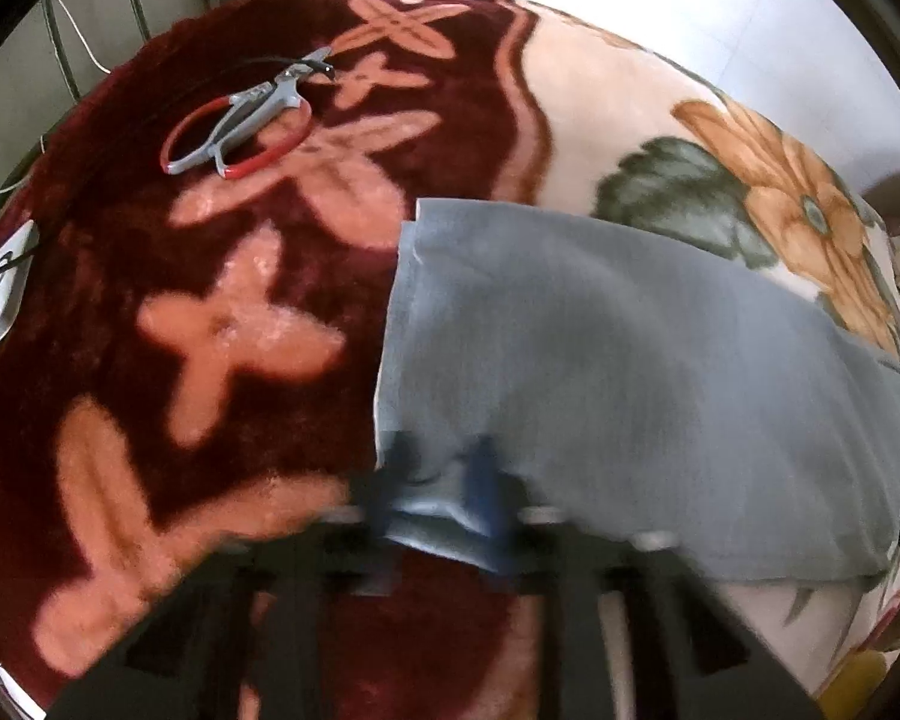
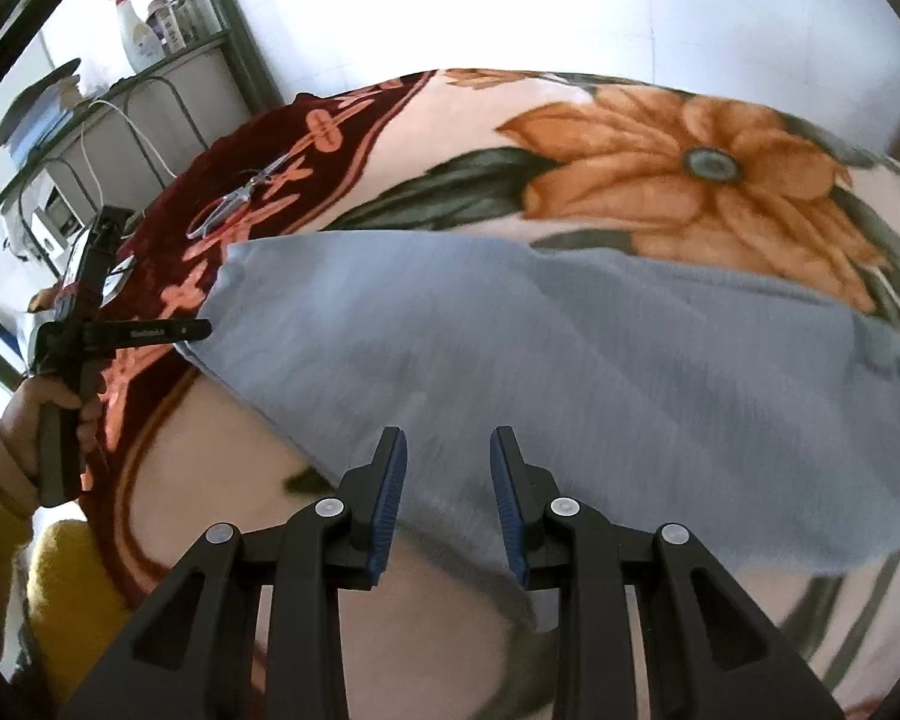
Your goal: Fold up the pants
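Left wrist view: my left tool (image 1: 444, 480) pinches the pants' (image 1: 630, 360) near corner on the bed's floral blanket (image 1: 240, 312). Right tool (image 2: 447, 468) hovers apart, empty. Soft, limp cloth; grip hems.

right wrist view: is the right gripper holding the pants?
No: the right gripper hangs with its blue fingers apart and nothing between them, above the grey pants.
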### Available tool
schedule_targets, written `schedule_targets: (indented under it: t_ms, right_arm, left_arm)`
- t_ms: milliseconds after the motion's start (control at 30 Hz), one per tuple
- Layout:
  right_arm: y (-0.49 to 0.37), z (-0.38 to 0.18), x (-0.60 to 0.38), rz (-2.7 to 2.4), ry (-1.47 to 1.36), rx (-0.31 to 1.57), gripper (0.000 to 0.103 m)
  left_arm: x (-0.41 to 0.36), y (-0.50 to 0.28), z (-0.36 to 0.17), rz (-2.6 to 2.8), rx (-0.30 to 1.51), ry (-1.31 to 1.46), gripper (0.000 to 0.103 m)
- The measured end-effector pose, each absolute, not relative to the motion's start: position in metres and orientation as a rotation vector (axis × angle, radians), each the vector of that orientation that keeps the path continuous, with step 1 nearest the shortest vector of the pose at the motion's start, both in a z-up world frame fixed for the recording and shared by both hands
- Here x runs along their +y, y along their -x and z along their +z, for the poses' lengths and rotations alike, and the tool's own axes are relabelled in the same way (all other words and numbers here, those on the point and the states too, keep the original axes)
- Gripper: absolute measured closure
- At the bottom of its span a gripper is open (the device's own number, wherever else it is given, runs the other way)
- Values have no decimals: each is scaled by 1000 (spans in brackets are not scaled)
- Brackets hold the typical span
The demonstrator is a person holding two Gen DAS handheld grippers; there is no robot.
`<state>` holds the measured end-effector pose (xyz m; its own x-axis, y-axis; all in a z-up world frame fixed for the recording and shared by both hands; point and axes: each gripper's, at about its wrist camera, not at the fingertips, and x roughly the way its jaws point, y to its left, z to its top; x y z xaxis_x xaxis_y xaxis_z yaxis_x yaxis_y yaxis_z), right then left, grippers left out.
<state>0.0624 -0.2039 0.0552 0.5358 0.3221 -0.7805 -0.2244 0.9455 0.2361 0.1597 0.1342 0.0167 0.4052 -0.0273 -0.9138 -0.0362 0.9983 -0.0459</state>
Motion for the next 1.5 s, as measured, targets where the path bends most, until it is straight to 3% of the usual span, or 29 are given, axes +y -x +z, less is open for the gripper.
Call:
schedule_targets:
  t_ms: [233, 400, 633, 767, 1200, 1500]
  right_arm:
    - [-34, 70, -221, 285, -183, 931, 73]
    - [-10, 80, -242, 216, -223, 928, 73]
    - [13, 76, -256, 135, -304, 960, 73]
    - [12, 60, -251, 110, -290, 993, 67]
    - [-18, 15, -222, 29, -173, 994, 67]
    - [-6, 31, -231, -69, -212, 842, 70]
  left_arm:
    - [139, -144, 26, 41, 1132, 53, 94]
    - [145, -144, 22, 93, 1130, 39, 73]
    - [136, -130, 35, 54, 1146, 80, 65]
    - [121, -113, 48, -13, 1118, 71, 55]
    - [67, -135, 45, -121, 1101, 9, 55]
    - [62, -142, 23, -136, 1126, -11, 54]
